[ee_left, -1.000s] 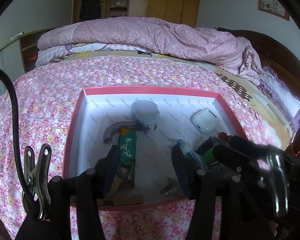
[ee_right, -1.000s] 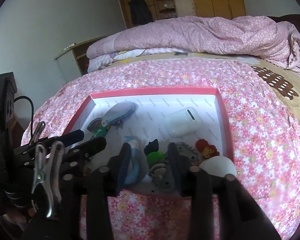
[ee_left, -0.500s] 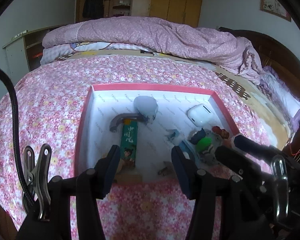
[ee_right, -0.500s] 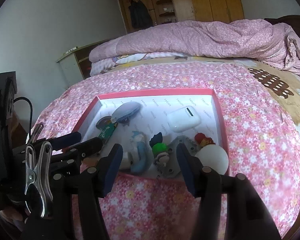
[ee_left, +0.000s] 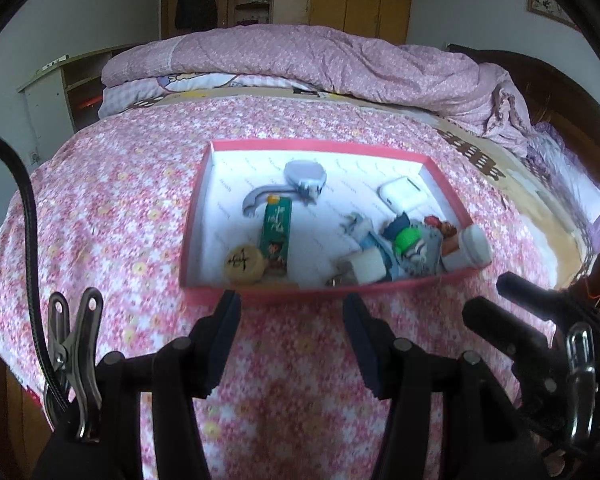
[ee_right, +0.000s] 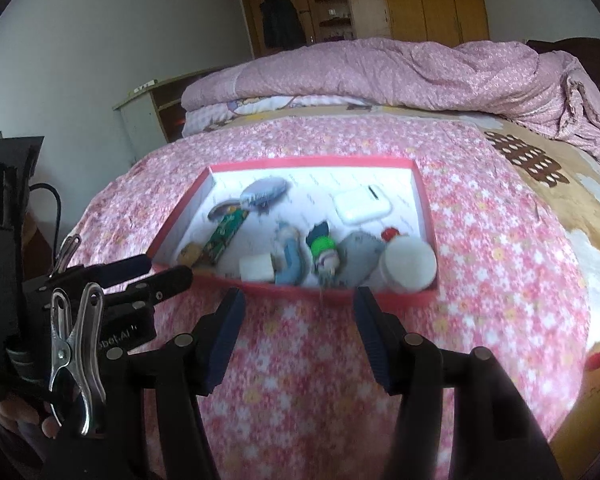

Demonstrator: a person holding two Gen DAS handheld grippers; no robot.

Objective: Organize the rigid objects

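Observation:
A red box [ee_left: 320, 145] with a white inside lies on the pink floral bedspread. It holds a grey rounded piece [ee_left: 304, 172], a green carton [ee_left: 276, 232], a round wooden disc [ee_left: 244, 264], a white earbud case [ee_left: 402, 196], a white cube [ee_left: 366, 266], a green-headed figure [ee_left: 408, 238] and a white jar [ee_left: 474, 244]. My left gripper [ee_left: 292, 312] hovers open just short of the box's near wall, empty. In the right wrist view my right gripper [ee_right: 299, 306] is also open and empty, in front of the box [ee_right: 312, 161], near the jar [ee_right: 408, 264].
A rolled pink quilt [ee_left: 300, 64] lies across the far side of the bed. A dark wooden headboard [ee_left: 540, 92] stands at the right, wardrobes [ee_right: 420, 0] behind, a low shelf unit [ee_right: 148, 116] at the left. A hand [ee_right: 28, 416] grips the left tool.
Both grippers have drawn back from over the box's near part to the bedspread in front of it. The right jaws stand wider than a second ago. The box's contents have not moved.

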